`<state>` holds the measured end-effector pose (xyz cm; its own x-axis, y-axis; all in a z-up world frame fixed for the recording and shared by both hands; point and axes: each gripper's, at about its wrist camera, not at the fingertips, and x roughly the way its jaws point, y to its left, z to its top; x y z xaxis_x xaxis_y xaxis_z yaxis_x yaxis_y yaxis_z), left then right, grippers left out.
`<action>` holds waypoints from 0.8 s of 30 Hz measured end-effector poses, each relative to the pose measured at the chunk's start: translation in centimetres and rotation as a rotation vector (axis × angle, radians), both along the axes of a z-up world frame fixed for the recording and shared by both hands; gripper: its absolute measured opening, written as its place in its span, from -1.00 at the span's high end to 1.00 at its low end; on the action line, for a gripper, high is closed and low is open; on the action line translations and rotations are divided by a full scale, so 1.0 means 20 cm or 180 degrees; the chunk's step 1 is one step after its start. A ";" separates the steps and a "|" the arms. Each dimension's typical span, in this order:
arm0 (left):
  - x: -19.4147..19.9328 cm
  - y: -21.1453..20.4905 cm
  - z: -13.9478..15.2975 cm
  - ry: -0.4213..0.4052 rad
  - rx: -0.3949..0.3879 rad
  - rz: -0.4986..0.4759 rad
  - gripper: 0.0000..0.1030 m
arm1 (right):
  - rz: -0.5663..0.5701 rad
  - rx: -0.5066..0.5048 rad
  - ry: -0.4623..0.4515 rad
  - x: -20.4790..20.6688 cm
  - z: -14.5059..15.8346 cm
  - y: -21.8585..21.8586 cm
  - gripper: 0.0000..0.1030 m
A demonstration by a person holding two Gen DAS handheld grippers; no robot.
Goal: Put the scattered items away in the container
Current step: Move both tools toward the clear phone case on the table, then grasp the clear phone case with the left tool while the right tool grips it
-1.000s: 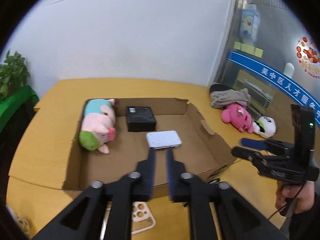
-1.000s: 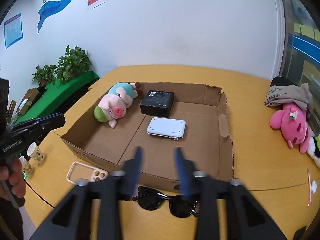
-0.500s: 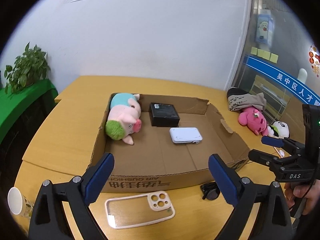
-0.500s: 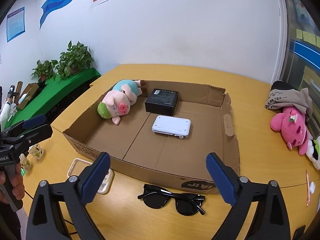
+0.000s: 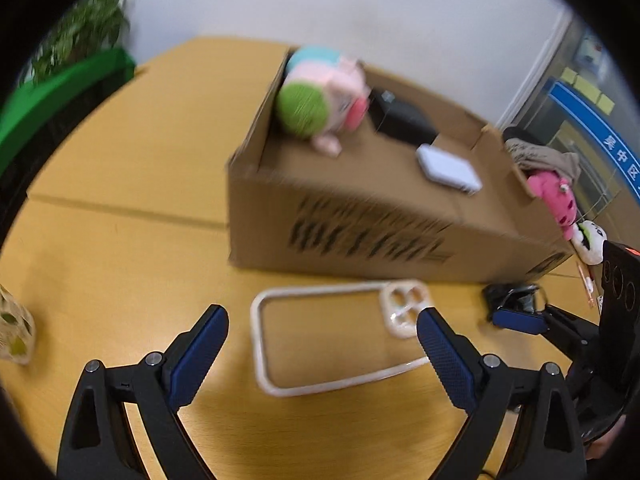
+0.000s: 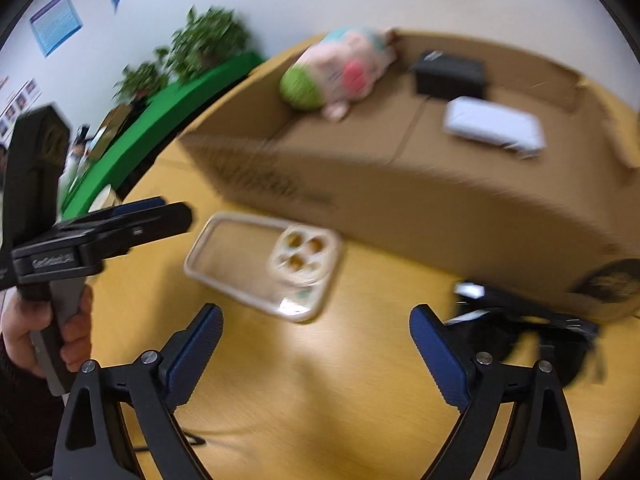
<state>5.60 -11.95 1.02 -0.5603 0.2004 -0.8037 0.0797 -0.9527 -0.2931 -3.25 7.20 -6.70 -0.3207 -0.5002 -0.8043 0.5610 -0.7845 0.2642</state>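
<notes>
Phone case [image 5: 336, 340] on table (empty) — left gripper [image 5: 322, 334] spread above.

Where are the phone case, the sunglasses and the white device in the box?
phone case [image 5: 394, 310]: left wrist view, camera-cutout corner.
sunglasses [image 6: 560, 344]: right wrist view, dark lens.
white device [image 6: 494, 126]: right wrist view, top face.

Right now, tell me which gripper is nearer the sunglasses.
Right. The right gripper hangs open with the sunglasses beside its right finger. The left gripper straddles the phone case, farther left.
</notes>
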 end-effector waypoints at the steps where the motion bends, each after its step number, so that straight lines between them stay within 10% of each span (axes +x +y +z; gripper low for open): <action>1: -0.01 -0.02 -0.03 -0.0049 0.0038 -0.0002 -0.85 | 0.0053 0.0023 0.0000 -0.01 -0.03 -0.04 -0.86; 6: -0.02 0.03 -0.12 -0.0105 0.0222 -0.0400 -0.87 | 0.0293 -0.0013 0.0082 -0.06 -0.13 -0.15 -0.86; 17: 0.24 0.33 -0.12 -0.0154 -0.0278 -0.1804 -0.87 | 0.0835 -0.0024 -0.0056 0.21 -0.10 0.00 -0.89; 24: 0.27 0.43 -0.10 0.0013 -0.1335 -0.2401 -0.89 | 0.1155 0.0375 0.0330 0.19 -0.02 0.08 -0.87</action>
